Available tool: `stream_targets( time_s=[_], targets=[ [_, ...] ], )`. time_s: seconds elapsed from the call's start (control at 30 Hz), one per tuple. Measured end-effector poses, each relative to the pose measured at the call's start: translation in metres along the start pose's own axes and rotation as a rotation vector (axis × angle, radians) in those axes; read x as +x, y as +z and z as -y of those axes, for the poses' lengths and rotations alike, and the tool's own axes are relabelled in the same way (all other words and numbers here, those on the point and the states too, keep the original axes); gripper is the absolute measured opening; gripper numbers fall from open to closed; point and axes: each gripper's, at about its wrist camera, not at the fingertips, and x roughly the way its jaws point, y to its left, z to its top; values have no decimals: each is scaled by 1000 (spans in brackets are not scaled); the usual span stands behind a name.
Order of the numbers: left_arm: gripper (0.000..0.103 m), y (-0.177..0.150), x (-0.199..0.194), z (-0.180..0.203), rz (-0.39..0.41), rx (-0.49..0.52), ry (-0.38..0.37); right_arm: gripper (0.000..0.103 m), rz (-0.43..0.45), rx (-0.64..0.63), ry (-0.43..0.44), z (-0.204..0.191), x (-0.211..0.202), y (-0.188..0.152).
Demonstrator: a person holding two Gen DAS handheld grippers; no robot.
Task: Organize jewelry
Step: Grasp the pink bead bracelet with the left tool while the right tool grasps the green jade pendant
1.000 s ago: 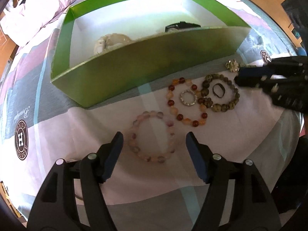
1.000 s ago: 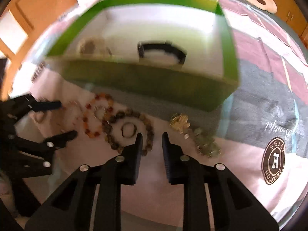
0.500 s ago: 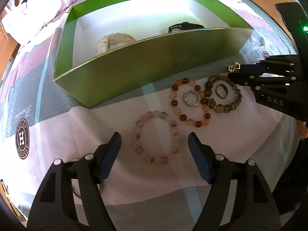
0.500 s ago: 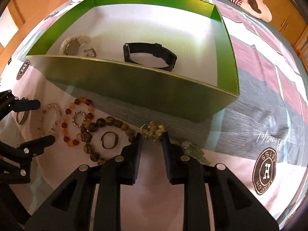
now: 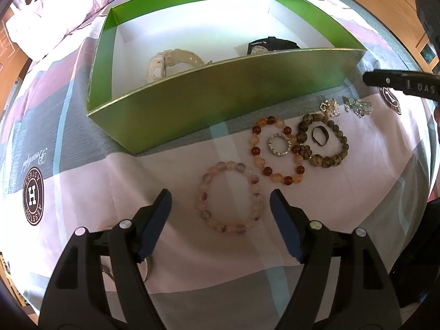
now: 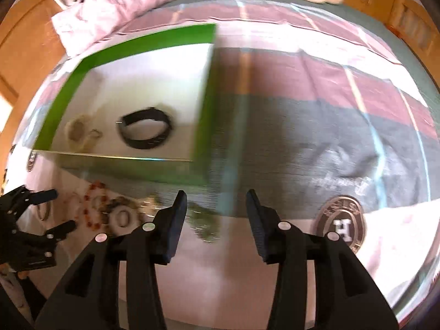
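Note:
A green box (image 5: 220, 104) holds a white watch (image 5: 170, 64) and a black watch (image 5: 271, 45). In front of it on the bedspread lie a pale pink bead bracelet (image 5: 229, 196), an orange-red bead bracelet (image 5: 277, 151) around a silver ring (image 5: 279, 145), and an olive bead bracelet (image 5: 323, 140) around a dark ring (image 5: 319, 135). A gold brooch (image 5: 330, 107) and a pale green piece (image 5: 359, 107) lie further right. My left gripper (image 5: 220, 211) is open, its fingers either side of the pink bracelet. My right gripper (image 6: 216, 217) is open and empty, raised right of the box (image 6: 129, 93).
A pink quilt (image 5: 71, 8) lies bunched behind the box. Wooden furniture (image 6: 407, 13) borders the bed. A metal ring (image 5: 145, 269) lies partly hidden under my left gripper. The right wrist view is motion-blurred.
My right gripper has opened, lifted and swung to the right, away from the brooch. My left gripper has stayed over the pink bracelet.

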Motion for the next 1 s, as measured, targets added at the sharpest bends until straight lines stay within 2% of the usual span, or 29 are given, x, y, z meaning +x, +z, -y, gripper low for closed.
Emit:
stream_targets(
  time_s=[0.13, 0.23, 0.27, 0.33, 0.37, 0.43, 0.57, 0.6, 0.77, 0.9, 1.0],
  targets=[
    [75, 1, -1, -3, 10, -11, -3, 45, -58, -93, -4, -28, 21, -7],
    [75, 0, 0, -5, 6, -15, -1, 45, -110, -175, -56, -50, 42, -19],
    [75, 0, 0, -5, 4, -14, -1, 44, -101, -209, -83, -57, 45, -22],
    [75, 1, 1, -5, 2, -13, -3, 23, -92, -258, -62, -66, 42, -25],
    [75, 1, 2, -5, 0, -12, -5, 23, -90, -267, -54, -69, 41, -25],
    [67, 1, 6, -6, -10, -15, -1, 23, -89, -285, -63, -72, 42, -27],
    [45, 3, 8, -12, -10, -45, -6, 23, -93, -260, -48, -71, 44, -26],
    [44, 4, 7, -14, -8, -55, -9, 23, -96, -249, -42, -70, 45, -25],
    [48, 6, 2, -25, 8, -88, -12, 23, -96, -246, -41, -64, 46, -24],
    [56, 9, -11, -31, 38, -113, -29, 23, -96, -243, -41, -68, 45, -25],
    [57, 9, -12, -46, 37, -143, -13, 23, -96, -244, -42, -69, 45, -25]
  ],
)
